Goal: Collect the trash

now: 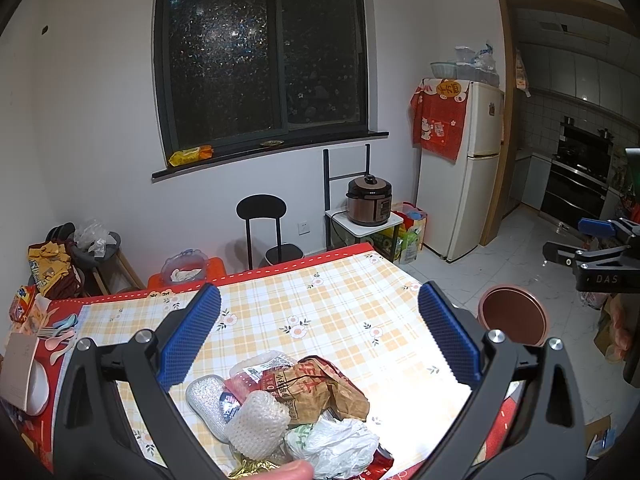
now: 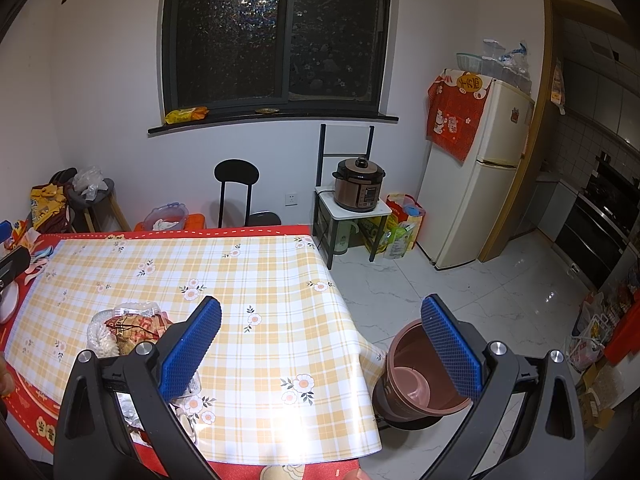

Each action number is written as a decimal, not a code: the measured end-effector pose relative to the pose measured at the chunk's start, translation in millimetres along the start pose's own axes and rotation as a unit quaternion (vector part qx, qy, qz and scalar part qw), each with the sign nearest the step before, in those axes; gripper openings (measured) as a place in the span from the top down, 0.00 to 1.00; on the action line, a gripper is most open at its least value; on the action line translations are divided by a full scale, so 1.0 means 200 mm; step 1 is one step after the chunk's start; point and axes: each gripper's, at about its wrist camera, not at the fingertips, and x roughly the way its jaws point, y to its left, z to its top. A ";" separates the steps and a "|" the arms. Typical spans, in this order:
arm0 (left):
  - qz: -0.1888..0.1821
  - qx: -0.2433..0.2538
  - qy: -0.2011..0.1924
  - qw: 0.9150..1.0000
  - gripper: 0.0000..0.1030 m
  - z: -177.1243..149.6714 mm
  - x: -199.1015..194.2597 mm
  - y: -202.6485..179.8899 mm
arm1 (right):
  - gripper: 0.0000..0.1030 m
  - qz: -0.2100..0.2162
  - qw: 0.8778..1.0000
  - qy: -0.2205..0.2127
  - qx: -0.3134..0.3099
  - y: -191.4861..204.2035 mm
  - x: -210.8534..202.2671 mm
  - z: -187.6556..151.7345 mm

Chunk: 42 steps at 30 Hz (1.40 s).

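Blue ribbed pads frame both views, and the left gripper [image 1: 319,332] hangs over the near edge of the tabletop [image 1: 328,312] with its fingers [image 1: 188,336] spread wide and nothing between them. Right below sits the trash pile [image 1: 296,412]: a crumpled brown paper bag [image 1: 324,392] on top, a white foam net [image 1: 258,426] touching its near-left side, a crumpled white plastic bag [image 1: 340,442] at the near edge, and a silver glittery pouch [image 1: 208,400] lying against the pile's left side. A fingertip [image 1: 288,471] pokes in at the very bottom of that view.

Over on the right wrist view, the right gripper [image 2: 320,334] hovers at the tabletop's near right corner, fingers [image 2: 192,344] also spread wide, holding nothing. Its left finger sits in front of the pile, its right finger [image 2: 452,348] in front of the brown trash bin [image 2: 412,380], which stands on the floor [image 2: 460,292] just beside that near right corner, mouth up.

Further back, the yellow plaid cloth runs bare to the far edge. Pastel spoons [image 1: 60,334] lie along the left edge. Beyond the far edge a black chair [image 2: 236,196] stands against the wall, a pressure cooker [image 2: 358,184] sits on a small stand, and a white fridge [image 2: 480,168] stands in the far right of the room.
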 end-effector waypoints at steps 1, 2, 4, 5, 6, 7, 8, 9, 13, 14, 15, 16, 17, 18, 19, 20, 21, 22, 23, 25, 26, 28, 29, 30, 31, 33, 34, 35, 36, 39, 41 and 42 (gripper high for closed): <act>0.000 0.000 0.000 1.000 0.05 0.00 0.00 0.00 | 0.04 0.000 1.000 0.000 0.000 0.00 0.00 0.00; 0.000 0.000 0.000 1.000 0.05 0.00 0.00 0.00 | 0.04 0.000 1.000 0.000 0.000 0.00 0.00 0.00; 0.000 0.000 0.000 1.000 0.05 0.00 0.00 0.00 | 0.04 0.000 1.000 -0.001 0.000 0.00 0.00 0.00; 0.000 0.000 0.001 1.000 0.05 0.00 0.00 0.00 | 0.04 0.000 1.000 0.000 0.000 0.01 0.01 -0.01; 0.000 0.000 0.000 1.000 0.05 0.00 0.00 0.00 | 0.04 0.000 1.000 0.000 0.000 0.01 0.01 -0.01; 0.000 0.000 0.000 1.000 0.05 0.00 0.00 0.00 | 0.04 0.001 1.000 0.000 0.000 0.01 0.01 -0.01; 0.000 0.000 0.000 1.000 0.05 0.00 0.00 0.00 | 0.04 0.000 1.000 0.000 0.000 0.01 0.01 -0.01; 0.000 0.000 0.000 1.000 0.05 0.00 0.00 0.00 | 0.04 0.000 1.000 0.000 0.000 0.01 0.01 -0.01; 0.000 -0.001 0.001 1.000 0.05 0.00 0.00 0.00 | 0.04 0.001 1.000 0.000 0.000 0.01 0.01 -0.01; 0.000 -0.001 0.001 1.000 0.05 0.00 0.00 0.00 | 0.04 0.001 1.000 0.000 0.000 0.01 0.02 -0.01; 0.000 -0.001 0.001 1.000 0.05 0.00 0.00 0.00 | 0.04 0.000 1.000 0.000 0.000 0.01 0.02 -0.01; 0.000 -0.001 0.001 1.000 0.05 0.00 0.00 0.00 | 0.04 0.001 1.000 0.000 0.000 0.01 0.01 -0.01; 0.000 -0.001 0.000 1.000 0.05 0.00 0.00 0.00 | 0.04 0.001 1.000 0.000 0.000 0.01 0.02 -0.01; 0.000 -0.001 0.000 1.000 0.05 0.00 0.00 0.00 | 0.04 0.000 1.000 0.000 0.000 0.01 0.01 -0.01; 0.000 -0.001 0.001 1.000 0.05 0.00 0.00 0.00 | 0.04 0.001 1.000 0.000 0.000 0.01 0.01 -0.01; 0.000 -0.001 0.001 1.000 0.05 0.00 0.00 0.01 | 0.04 0.001 1.000 0.000 -0.001 0.01 0.01 -0.01; 0.000 -0.001 0.001 1.000 0.05 -0.01 0.01 0.01 | 0.04 0.001 1.000 0.000 0.000 0.01 0.01 -0.01; 0.000 -0.002 0.000 1.000 0.05 0.00 0.01 0.01 | 0.04 0.001 1.000 0.000 0.000 0.01 0.01 -0.01; 0.000 -0.001 0.001 1.000 0.05 0.00 0.01 0.01 | 0.04 0.001 1.000 0.000 -0.001 0.02 0.02 -0.01; -0.001 -0.002 0.001 1.000 0.05 0.00 0.01 0.01 | 0.04 0.002 1.000 0.001 -0.003 0.02 0.02 -0.01; -0.001 -0.001 0.001 1.000 0.05 0.00 0.01 0.01 | 0.04 0.002 1.000 0.001 -0.002 0.02 0.02 -0.01; -0.001 -0.001 0.001 1.000 0.05 0.00 0.00 0.01 | 0.04 0.002 1.000 0.001 -0.003 0.03 0.02 -0.02; -0.001 -0.002 0.001 1.000 0.05 0.00 0.01 0.01 | 0.04 0.001 1.000 0.001 -0.003 0.03 0.02 -0.01; -0.001 -0.002 0.001 1.000 0.05 0.00 0.01 0.01 | 0.04 0.001 1.000 0.001 -0.003 0.03 0.02 -0.01; -0.001 -0.001 0.001 1.000 0.05 0.00 0.00 0.01 | 0.04 0.002 1.000 0.000 -0.003 0.02 0.02 -0.01; -0.001 -0.002 0.001 1.000 0.05 0.00 0.00 0.01 | 0.04 0.002 1.000 0.000 -0.003 0.02 0.02 -0.01; -0.001 -0.002 0.001 1.000 0.05 0.00 0.00 0.01 | 0.04 0.002 1.000 0.000 -0.003 0.03 0.02 -0.01; 0.000 -0.002 0.001 1.000 0.05 0.00 0.01 0.01 | 0.04 0.003 1.000 0.000 -0.004 0.03 0.03 -0.02; 0.000 -0.002 0.002 1.000 0.05 0.00 0.01 0.01 | 0.04 0.003 1.000 0.000 -0.005 0.04 0.03 -0.02; 0.000 -0.004 0.001 1.000 0.05 -0.01 0.01 0.02 | 0.04 0.006 1.000 0.002 -0.006 0.05 0.04 -0.02; -0.005 -0.007 0.003 1.000 0.05 -0.03 0.01 0.03 | 0.04 0.009 1.000 0.003 -0.006 0.06 0.04 -0.02; -0.003 -0.007 0.005 1.000 0.05 -0.03 0.01 0.04 | 0.04 0.013 1.000 0.003 -0.005 0.06 0.04 -0.02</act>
